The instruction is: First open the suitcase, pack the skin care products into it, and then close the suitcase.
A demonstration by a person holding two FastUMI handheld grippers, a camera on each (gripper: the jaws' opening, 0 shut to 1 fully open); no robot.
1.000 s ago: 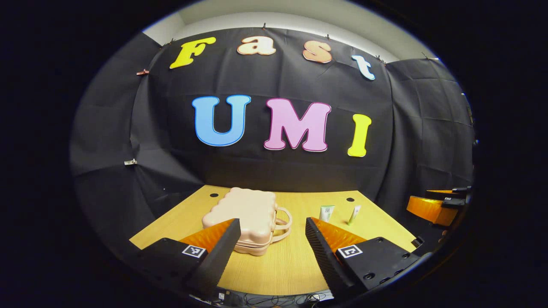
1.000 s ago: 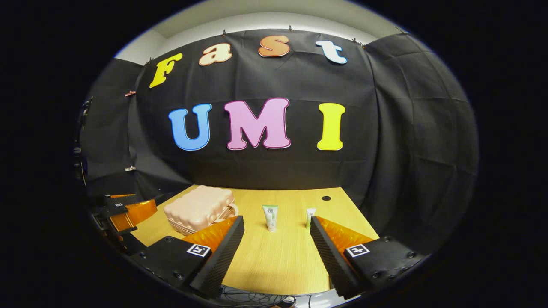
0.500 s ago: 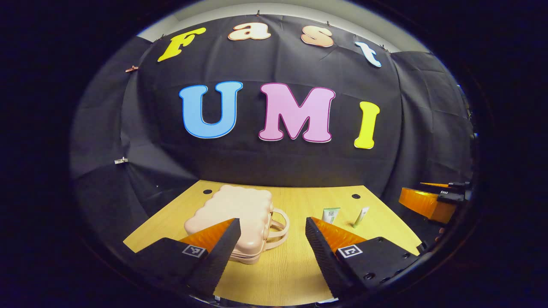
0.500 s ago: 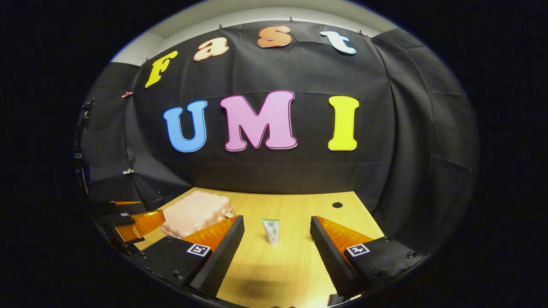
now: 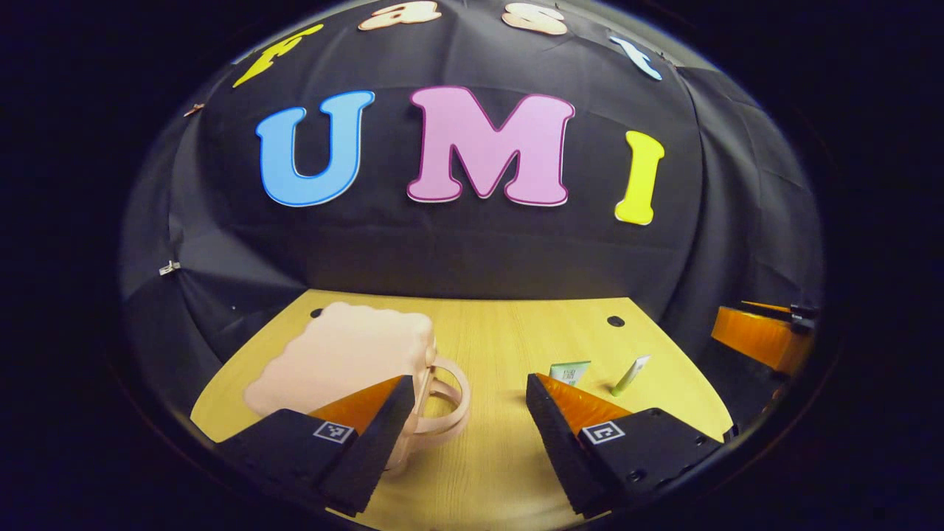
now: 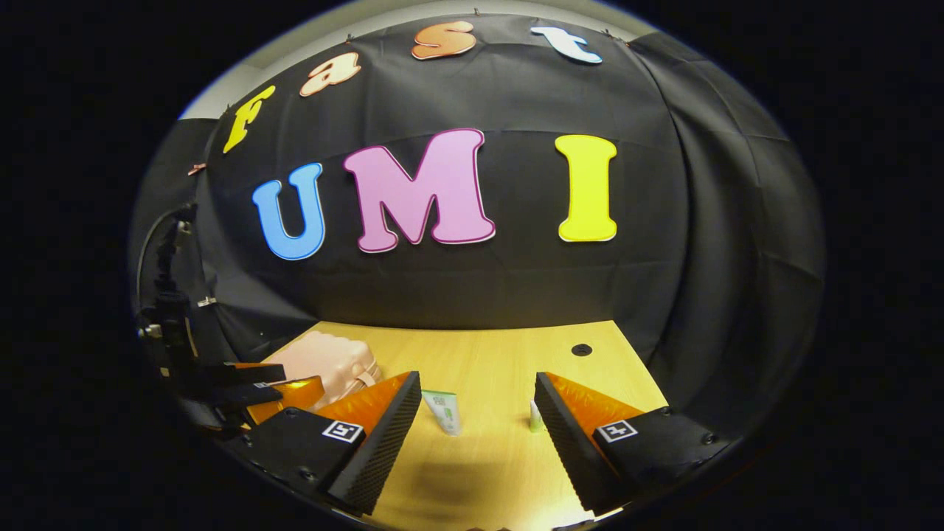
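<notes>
A: Closer to everything than a second ago. Table bigger, pink suitcase swollen at ten o'clock of the left gripper, lid down, handles touching the left finger's tip. Opening not yet begun.

B: And the tubes?

A: Wide tube standing between the right gripper fingers, slim tube beside the right one (both at one o'clock in the left gripper view).

B: Pose?

A: Both level, pointed forward, low over the wood, spread wide, holding nothing.
</notes>
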